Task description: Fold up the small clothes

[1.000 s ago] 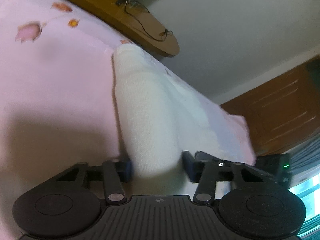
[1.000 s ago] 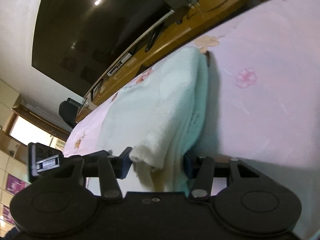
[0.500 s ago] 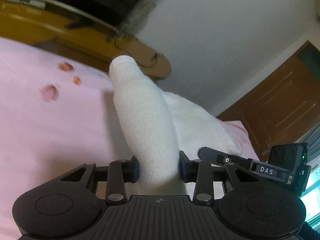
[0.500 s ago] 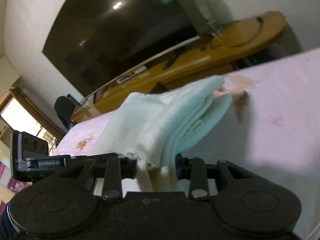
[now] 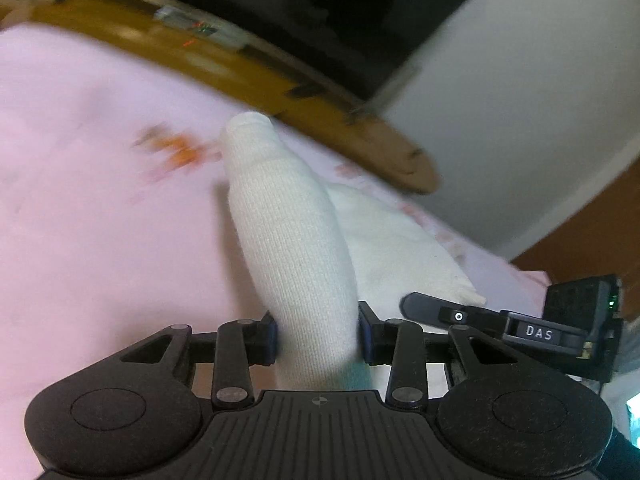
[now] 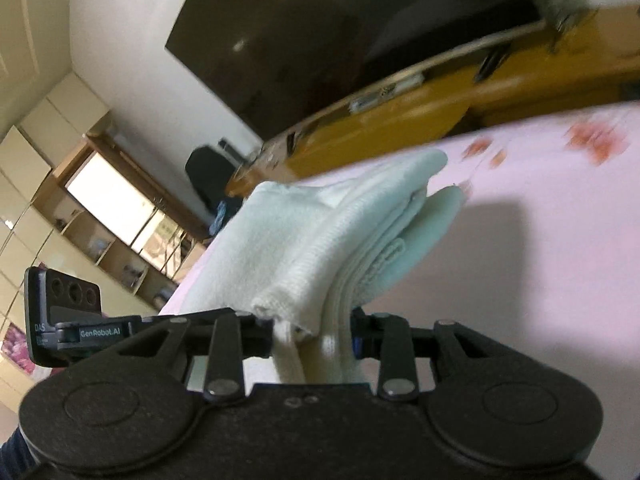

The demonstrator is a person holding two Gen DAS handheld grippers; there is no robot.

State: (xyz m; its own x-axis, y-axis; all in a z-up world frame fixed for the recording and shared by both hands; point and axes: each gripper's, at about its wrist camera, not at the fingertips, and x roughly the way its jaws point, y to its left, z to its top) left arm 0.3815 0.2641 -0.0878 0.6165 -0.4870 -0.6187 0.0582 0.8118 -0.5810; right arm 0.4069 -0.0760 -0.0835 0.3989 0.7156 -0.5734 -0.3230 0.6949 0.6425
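Garment point(image 5: 296, 248): white knit, bunched, clamped in both the left gripper point(image 5: 318, 338) and right gripper point(image 6: 312, 338), lifted ahead of them over the pink bed point(image 5: 100, 220). Folded layers show; final fold and set-down probably remain.

The small white knit garment point(image 5: 296, 240) hangs raised above a pink flowered bedsheet point(image 5: 100, 220), gathered into thick folds. In the left wrist view one end of it forms a long rounded roll of fine ribbed knit, narrowing to a blunt tip that points away, while a flatter part spreads out to the right behind the roll and ends in a slightly frayed corner. In the right wrist view the garment point(image 6: 328, 248) shows as several stacked layers with a pale mint tint, a ribbed hem curled at the near edge, and the far ends fanned apart above the bedsheet point(image 6: 520, 280).
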